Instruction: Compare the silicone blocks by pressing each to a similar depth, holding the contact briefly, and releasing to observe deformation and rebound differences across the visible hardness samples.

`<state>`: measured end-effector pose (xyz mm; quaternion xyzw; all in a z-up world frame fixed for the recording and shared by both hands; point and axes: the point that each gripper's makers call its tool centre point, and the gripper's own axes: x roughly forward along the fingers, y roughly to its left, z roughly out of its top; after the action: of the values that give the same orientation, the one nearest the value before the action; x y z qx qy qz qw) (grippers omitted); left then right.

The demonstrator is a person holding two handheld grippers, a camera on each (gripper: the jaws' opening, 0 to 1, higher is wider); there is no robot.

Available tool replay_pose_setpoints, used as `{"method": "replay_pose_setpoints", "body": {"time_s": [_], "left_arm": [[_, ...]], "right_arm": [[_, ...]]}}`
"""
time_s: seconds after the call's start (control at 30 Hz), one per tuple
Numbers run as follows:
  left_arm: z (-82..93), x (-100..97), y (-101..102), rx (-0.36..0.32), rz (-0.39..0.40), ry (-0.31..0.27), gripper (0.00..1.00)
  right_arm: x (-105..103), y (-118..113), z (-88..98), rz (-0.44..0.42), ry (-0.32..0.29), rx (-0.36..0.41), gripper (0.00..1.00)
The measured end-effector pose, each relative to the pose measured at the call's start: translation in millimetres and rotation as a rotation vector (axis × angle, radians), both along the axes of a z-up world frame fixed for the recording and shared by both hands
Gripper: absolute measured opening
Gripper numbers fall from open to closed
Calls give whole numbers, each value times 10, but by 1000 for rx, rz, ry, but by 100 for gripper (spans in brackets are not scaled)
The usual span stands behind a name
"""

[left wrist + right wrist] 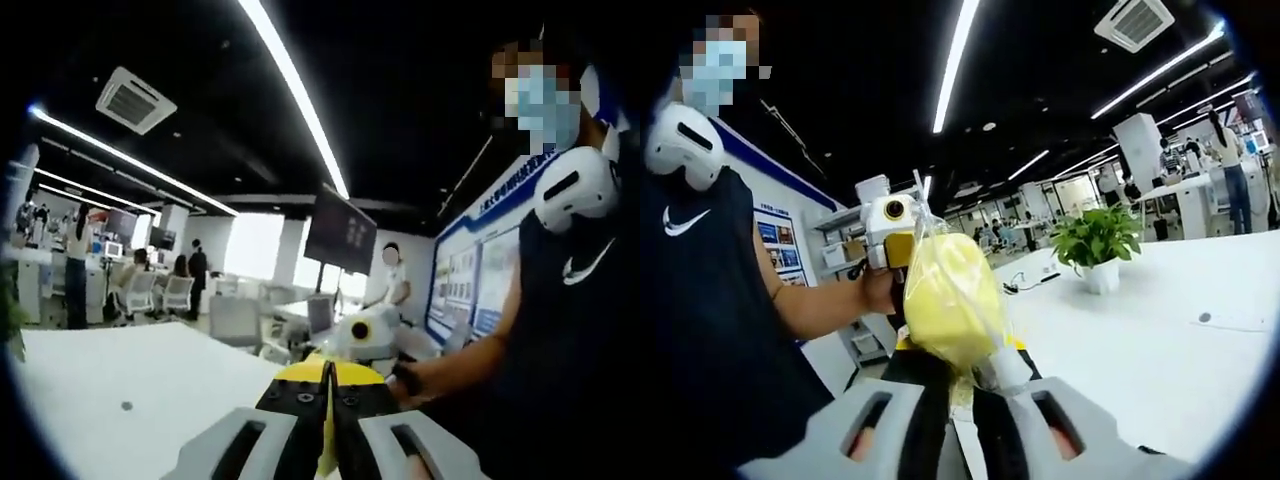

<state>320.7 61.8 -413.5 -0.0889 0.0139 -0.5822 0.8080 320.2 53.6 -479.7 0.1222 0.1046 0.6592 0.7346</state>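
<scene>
My right tongs are clamped on a yellow bag, a soft lump wrapped in clear plastic that sticks up right in front of the lens and blocks the middle of the right gripper view. From the left gripper view it looks different: the left tongs have their jaws squeezed together, with just a thin yellow sliver pinched in the seam, so I can't tell if that's the same bag. That view also catches a yellow edge just past the jaw tips.

Both views show the white table under my hands. The right gripper view picks up a potted plant on it, well apart from the bag. The left gripper view has a dark screen hanging further back, plus office chairs and people standing around.
</scene>
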Motion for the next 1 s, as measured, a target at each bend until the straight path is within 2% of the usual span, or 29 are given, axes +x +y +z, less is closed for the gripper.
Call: {"method": "replay_pose_setpoints", "body": {"time_s": [0.23, 0.3, 0.33, 0.63, 0.8, 1.0], "left_arm": [[-132, -32, 14, 68, -12, 1, 1], [-130, -31, 29, 62, -11, 9, 1], [-130, -48, 38, 54, -22, 32, 0], [-178, -48, 51, 91, -5, -5, 0], [-216, -63, 66, 106, -23, 17, 0], [-194, 4, 99, 109, 10, 22, 0]], "right_arm": [[-47, 20, -90, 34, -10, -49, 2], [-56, 26, -85, 44, 7, -52, 2], [-64, 33, -83, 46, -4, -55, 2], [-63, 50, -116, 59, 3, -88, 0], [-79, 66, -146, 73, 4, -105, 0], [-31, 86, -126, 61, 15, -92, 0]]}}
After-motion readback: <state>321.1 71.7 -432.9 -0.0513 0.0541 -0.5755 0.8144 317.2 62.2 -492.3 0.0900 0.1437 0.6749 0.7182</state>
